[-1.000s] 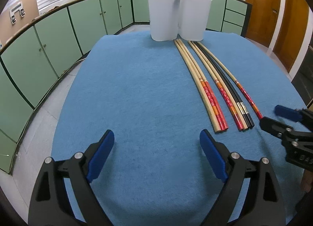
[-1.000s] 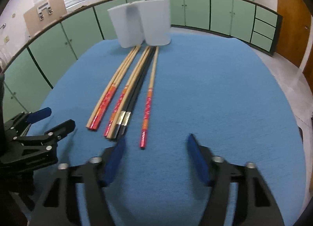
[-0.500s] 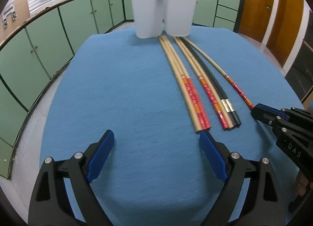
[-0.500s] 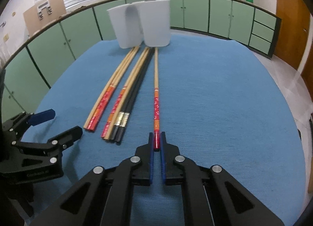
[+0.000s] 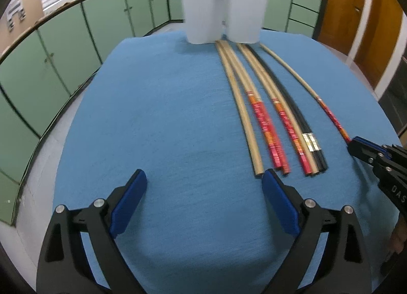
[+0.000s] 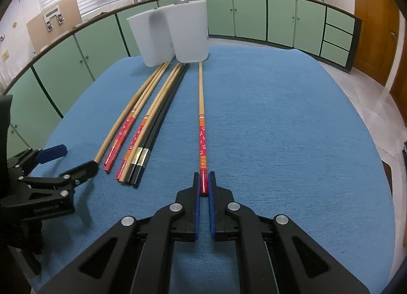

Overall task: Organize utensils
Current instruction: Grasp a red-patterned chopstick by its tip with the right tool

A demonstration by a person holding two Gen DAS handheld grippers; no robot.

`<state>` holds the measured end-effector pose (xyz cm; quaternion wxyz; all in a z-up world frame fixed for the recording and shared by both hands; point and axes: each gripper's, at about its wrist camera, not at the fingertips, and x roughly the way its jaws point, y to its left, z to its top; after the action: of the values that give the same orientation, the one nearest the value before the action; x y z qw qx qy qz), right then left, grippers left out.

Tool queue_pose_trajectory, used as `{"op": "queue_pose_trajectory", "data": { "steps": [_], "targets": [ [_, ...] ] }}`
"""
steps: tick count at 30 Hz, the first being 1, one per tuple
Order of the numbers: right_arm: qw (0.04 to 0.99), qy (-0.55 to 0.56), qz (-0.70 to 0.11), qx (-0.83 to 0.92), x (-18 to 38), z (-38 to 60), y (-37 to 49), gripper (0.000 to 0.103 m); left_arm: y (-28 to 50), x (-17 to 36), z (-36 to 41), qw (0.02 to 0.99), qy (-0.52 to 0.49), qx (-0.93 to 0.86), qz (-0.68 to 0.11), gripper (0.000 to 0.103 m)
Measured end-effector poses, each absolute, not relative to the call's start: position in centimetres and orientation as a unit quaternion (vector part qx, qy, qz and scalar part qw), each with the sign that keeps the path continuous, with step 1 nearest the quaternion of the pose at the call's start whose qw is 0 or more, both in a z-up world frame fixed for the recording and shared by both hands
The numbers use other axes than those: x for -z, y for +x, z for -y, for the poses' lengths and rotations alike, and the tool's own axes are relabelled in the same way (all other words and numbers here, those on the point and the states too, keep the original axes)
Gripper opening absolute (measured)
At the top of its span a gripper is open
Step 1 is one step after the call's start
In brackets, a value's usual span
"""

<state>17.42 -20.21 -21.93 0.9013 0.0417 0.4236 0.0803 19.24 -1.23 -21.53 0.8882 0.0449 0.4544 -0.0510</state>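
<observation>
1. Claw work first: the right claw (image 6: 204,184) is clamped on the red end of a lone chopstick (image 6: 201,115), which lies flat on the blue desk (image 6: 292,128).
2. Likely next, a level lift is needed, so the far tip clears.
3. The left claw (image 5: 203,187) is held wide, empty, beside the remaining chopsticks (image 5: 267,115).
4. Beyond, two white holders (image 6: 175,37) are waiting.

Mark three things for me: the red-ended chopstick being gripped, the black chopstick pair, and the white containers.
red-ended chopstick (image 6: 202,138), right wrist view, on its red patterned section.
black chopstick pair (image 6: 150,141), right wrist view, mid-shaft above the metallic band.
white containers (image 6: 189,34), right wrist view, front wall of the right one.
</observation>
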Motion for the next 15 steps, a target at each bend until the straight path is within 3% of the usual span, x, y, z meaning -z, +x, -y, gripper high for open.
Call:
{"op": "queue_pose_trajectory", "data": {
  "steps": [6, 11, 15],
  "targets": [
    [0.900, 0.053, -0.422, -0.092, 22.0, 20.6, 17.2, 0.008, 18.8, 21.3, -0.2, 0.888, 0.040, 0.031, -0.456, 0.090],
    [0.899, 0.045, -0.421, -0.112, 22.0, 20.5, 16.3, 0.023, 18.1, 21.4, 0.2, 0.888, 0.038, 0.040, -0.456, 0.090],
    [0.900, 0.034, -0.420, -0.111, 22.0, 20.3, 15.8, 0.023, 18.1, 21.4, 0.8, 0.890, 0.037, 0.043, -0.453, 0.090]
  ]
}}
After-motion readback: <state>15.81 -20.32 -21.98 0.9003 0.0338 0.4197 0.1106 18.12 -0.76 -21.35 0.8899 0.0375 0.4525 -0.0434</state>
